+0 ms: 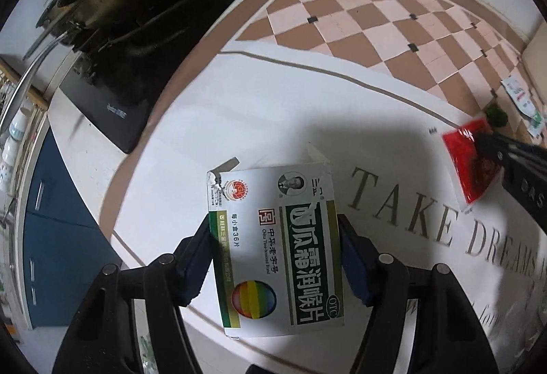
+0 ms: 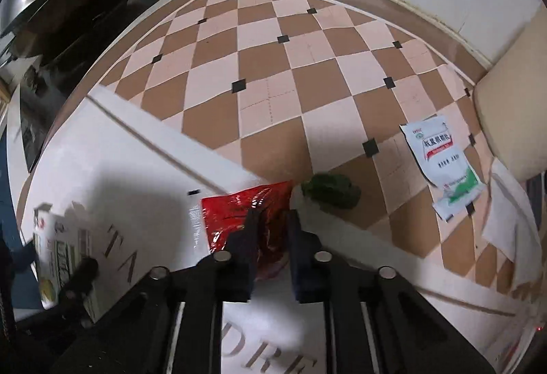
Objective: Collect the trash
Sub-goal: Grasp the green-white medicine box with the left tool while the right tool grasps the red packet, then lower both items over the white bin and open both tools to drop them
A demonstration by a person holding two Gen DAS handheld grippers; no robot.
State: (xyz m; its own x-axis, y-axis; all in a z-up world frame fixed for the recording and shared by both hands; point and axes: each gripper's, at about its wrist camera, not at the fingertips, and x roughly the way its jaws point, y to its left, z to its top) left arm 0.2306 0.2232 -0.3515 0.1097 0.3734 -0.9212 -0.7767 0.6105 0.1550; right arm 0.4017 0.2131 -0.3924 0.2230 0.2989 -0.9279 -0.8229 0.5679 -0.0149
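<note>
Left gripper clamps medicine box; right gripper (jaws narrowed) pinches red wrapper.

A flat white cardboard medicine box with green bands, Chinese lettering and a rainbow-striped ball is being held between the left tongs, its torn-open flap end pointing away over the white table. A crinkled glossy red plastic wrapper is being pinched in the right tongs, its far edge reaching toward the checkered brown-and-pink mat. Just beside it, a small dark green leafy scrap is lying on the mat's edge. Farther right, a white paper sachet with red and green print is lying flat on the mat.
</note>
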